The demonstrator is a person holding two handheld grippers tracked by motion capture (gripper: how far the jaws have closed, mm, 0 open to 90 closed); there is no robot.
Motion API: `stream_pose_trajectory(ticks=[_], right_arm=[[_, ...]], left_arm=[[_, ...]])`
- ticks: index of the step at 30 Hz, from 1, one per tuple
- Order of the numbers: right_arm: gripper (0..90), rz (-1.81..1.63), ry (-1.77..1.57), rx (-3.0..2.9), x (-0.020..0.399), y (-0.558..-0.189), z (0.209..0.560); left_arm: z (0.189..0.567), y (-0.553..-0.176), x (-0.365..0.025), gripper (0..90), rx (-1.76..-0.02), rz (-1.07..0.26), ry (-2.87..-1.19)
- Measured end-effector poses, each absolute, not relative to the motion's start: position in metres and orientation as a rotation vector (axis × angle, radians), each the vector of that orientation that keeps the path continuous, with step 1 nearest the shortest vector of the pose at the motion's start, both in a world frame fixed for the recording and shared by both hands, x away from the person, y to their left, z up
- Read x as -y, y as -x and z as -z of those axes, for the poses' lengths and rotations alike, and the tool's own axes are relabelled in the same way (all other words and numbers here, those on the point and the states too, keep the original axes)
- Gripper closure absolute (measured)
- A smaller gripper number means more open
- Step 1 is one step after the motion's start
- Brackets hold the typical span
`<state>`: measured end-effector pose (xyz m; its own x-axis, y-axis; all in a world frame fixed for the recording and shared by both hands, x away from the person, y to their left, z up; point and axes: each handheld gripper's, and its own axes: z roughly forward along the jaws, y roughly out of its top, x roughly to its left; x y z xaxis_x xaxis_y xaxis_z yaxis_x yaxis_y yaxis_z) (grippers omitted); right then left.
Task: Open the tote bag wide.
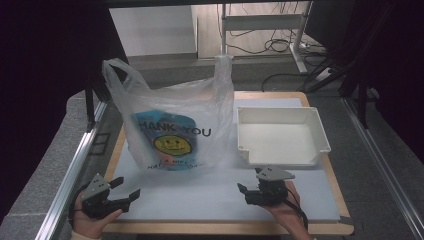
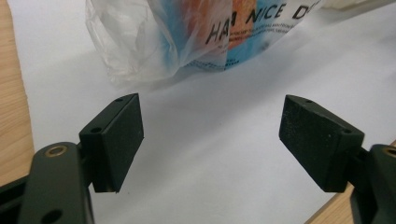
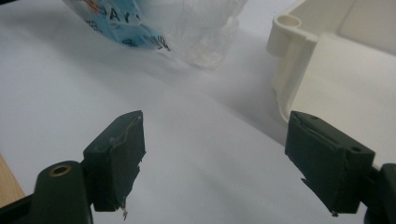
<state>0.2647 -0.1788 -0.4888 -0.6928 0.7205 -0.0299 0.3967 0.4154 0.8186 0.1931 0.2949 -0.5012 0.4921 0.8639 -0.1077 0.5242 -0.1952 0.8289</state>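
Nearest me, both grippers rest low at the table's front edge, jaws spread wide and holding nothing: the left gripper (image 1: 122, 195) at the left corner, the right gripper (image 1: 255, 192) just before the white tray (image 1: 320, 131). Farther back stands the plastic bag (image 1: 175, 120), upright with handles up, ahead of the left gripper and to its right, likely nearer that hand.
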Motion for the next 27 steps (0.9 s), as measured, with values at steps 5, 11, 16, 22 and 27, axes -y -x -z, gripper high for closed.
stream_pose_trajectory(ticks=[5,11,16,22,27], right_arm=[[20.3,-1.189,-0.952,-2.283,0.177,-0.267,0.480],[20.3,-1.206,-0.936,-2.277,0.171,-0.269,0.471],[20.3,-1.218,-0.934,-2.276,0.168,-0.270,0.468],[20.4,-1.234,-0.917,-2.279,0.163,-0.271,0.462],[21.2,-1.251,-0.909,-2.279,0.159,-0.274,0.457]], left_arm=[[0.491,-0.193,-0.300,21.8,-1.157,-0.473,-1.831],[0.478,-0.195,-0.303,22.3,-1.162,-0.464,-1.809],[0.471,-0.197,-0.300,22.4,-1.156,-0.455,-1.807],[0.467,-0.202,-0.296,22.6,-1.150,-0.449,-1.814],[0.460,-0.205,-0.295,22.5,-1.139,-0.453,-1.815]])
